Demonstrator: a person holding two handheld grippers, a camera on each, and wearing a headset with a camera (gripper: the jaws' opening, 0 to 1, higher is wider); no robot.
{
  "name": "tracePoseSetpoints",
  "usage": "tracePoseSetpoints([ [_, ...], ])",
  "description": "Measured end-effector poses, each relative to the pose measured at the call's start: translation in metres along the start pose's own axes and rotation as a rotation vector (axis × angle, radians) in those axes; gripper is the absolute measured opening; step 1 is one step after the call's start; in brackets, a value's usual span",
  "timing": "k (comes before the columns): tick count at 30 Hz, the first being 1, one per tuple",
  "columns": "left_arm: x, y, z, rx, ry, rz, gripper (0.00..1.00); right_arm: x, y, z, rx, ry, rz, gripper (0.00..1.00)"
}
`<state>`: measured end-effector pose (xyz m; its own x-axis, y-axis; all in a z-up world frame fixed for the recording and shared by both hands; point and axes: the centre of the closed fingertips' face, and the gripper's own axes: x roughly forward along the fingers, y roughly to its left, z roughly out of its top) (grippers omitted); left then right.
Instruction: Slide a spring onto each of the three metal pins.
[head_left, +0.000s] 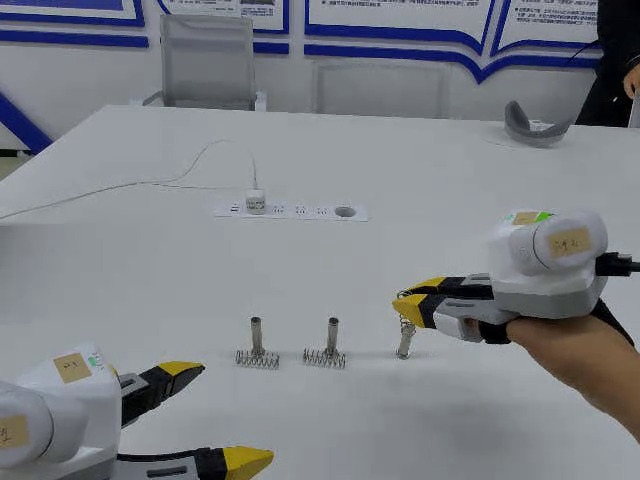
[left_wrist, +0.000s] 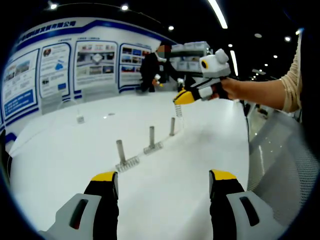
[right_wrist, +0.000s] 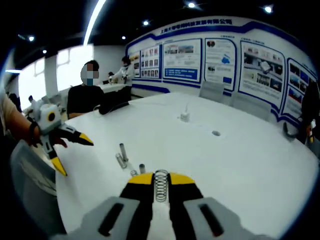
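The right hand-held gripper (head_left: 408, 303) was clamped on a spring (right_wrist: 160, 185) just above the rightmost pin (head_left: 404, 347) on the desk (head_left: 150, 260), while the left hand-held gripper (left_wrist: 164, 176), jaws apart, held nothing.

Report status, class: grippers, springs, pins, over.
Left gripper open. Right gripper shut on spring, at third pin top. Left pin, middle pin bare; loose springs at their bases. Nothing blocking.
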<state>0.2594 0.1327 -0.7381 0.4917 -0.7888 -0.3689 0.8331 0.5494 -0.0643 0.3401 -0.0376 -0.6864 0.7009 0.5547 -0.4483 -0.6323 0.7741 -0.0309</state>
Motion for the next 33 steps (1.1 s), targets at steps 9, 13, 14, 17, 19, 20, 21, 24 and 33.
tracePoseSetpoints([
  [9,0.000,0.001,-0.001,-0.003,0.001,0.002,0.75,0.001,-0.019,0.004,0.026,-0.068,-0.064,0.12],
  [13,0.000,0.000,-0.002,-0.003,0.004,0.002,0.75,0.004,-0.023,0.001,0.053,-0.085,-0.074,0.12],
  [14,0.000,0.000,-0.002,-0.003,0.004,0.002,0.75,0.004,-0.023,0.000,0.052,-0.089,-0.076,0.12],
  [17,0.000,0.001,-0.002,-0.005,0.005,0.003,0.75,0.007,-0.025,-0.003,0.061,-0.094,-0.078,0.12],
  [19,-0.001,0.001,-0.003,-0.005,0.006,0.004,0.75,0.008,-0.026,-0.005,0.079,-0.099,-0.076,0.12],
  [20,-0.001,0.002,-0.004,-0.006,0.006,0.005,0.75,0.009,-0.027,-0.007,0.081,-0.097,-0.079,0.12],
  [21,-0.001,0.002,-0.004,-0.007,0.007,0.006,0.75,0.009,-0.027,-0.009,0.082,-0.097,-0.081,0.12],
  [24,-0.001,0.002,-0.005,-0.008,0.010,0.006,0.75,0.010,-0.028,-0.011,0.094,-0.099,-0.080,0.12],
  [33,0.001,0.002,-0.005,-0.009,0.011,0.003,0.75,0.012,-0.025,-0.018,0.095,-0.109,-0.073,0.12],
])
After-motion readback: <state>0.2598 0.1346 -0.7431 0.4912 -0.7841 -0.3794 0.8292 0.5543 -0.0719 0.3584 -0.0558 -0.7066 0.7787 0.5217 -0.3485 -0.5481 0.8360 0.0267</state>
